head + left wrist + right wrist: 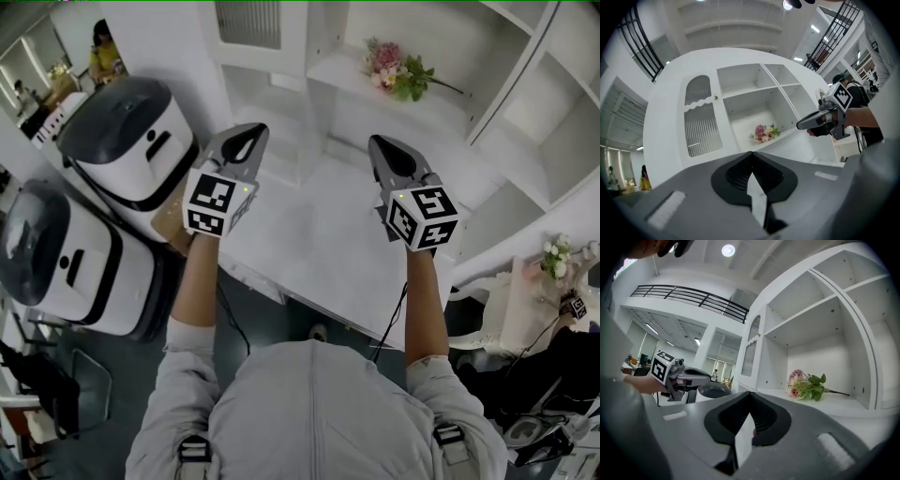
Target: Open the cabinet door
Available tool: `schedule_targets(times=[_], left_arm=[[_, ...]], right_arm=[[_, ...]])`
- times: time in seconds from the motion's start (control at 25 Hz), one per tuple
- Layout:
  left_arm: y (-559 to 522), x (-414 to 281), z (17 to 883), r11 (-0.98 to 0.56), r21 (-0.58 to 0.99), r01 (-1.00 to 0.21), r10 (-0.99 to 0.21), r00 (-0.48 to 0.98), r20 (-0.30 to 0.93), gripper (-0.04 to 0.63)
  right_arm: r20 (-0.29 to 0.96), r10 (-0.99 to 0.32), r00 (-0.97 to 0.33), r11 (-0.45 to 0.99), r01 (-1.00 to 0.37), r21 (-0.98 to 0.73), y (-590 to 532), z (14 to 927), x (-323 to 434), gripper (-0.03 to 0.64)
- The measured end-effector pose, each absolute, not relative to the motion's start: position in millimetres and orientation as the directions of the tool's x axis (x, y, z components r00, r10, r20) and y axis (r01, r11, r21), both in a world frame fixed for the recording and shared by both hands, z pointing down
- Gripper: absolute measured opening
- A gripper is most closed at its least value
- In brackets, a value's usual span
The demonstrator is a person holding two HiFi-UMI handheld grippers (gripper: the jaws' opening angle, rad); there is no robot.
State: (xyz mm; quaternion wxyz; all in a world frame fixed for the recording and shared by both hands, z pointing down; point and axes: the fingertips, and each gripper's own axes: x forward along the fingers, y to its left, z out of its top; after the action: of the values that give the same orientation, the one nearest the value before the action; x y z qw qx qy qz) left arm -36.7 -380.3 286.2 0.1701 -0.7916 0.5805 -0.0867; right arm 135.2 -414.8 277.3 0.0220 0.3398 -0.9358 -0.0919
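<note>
The white cabinet has a door (700, 117) with ribbed glass panels and a small knob (715, 96); it looks closed. The head view shows that door (248, 22) at the top, left of the open shelves. My left gripper (247, 132) is held level over the white ledge, its jaws shut and empty, pointing toward the door from some distance. My right gripper (379, 143) hangs beside it, also shut with nothing held, aimed at the open shelves. In the right gripper view the door (751, 352) shows edge-on at the left of the shelves. Each gripper sees the other: right gripper (802, 125), left gripper (710, 375).
A bunch of pink flowers (397, 74) lies on an open shelf right of the door. Two white-and-grey domed machines (131, 141) (66, 253) stand close at the left. The white ledge (328, 244) runs under both grippers. More flowers (558, 253) sit at the far right.
</note>
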Motion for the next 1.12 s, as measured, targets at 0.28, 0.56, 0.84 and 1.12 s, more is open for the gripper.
schedule_targets(times=[0.28, 0.56, 0.84, 1.12], left_arm=[[-426, -43, 242, -0.192, -0.408, -0.892, -0.950, 0.274, -0.152, 0.018], [-471, -75, 172, -0.178, -0.411, -0.894, -0.917, 0.303, -0.261, 0.061], [-514, -90, 90, -0.171, -0.527, -0.833, -0.846, 0.398, -0.355, 0.101], [-539, -88, 27, -0.169, -0.586, -0.792, -0.763, 0.481, -0.431, 0.121]], right_arm=[[-0.017, -0.578, -0.816, 0.797, -0.569, 0.203, -455, 258, 115, 0.003], [-0.012, -0.552, -0.834, 0.816, -0.543, 0.200, -487, 240, 69, 0.040], [-0.058, -0.562, -0.825, 0.808, -0.562, 0.175, -516, 210, 21, 0.115], [-0.069, -0.580, -0.811, 0.791, -0.582, 0.188, -542, 183, -11, 0.141]])
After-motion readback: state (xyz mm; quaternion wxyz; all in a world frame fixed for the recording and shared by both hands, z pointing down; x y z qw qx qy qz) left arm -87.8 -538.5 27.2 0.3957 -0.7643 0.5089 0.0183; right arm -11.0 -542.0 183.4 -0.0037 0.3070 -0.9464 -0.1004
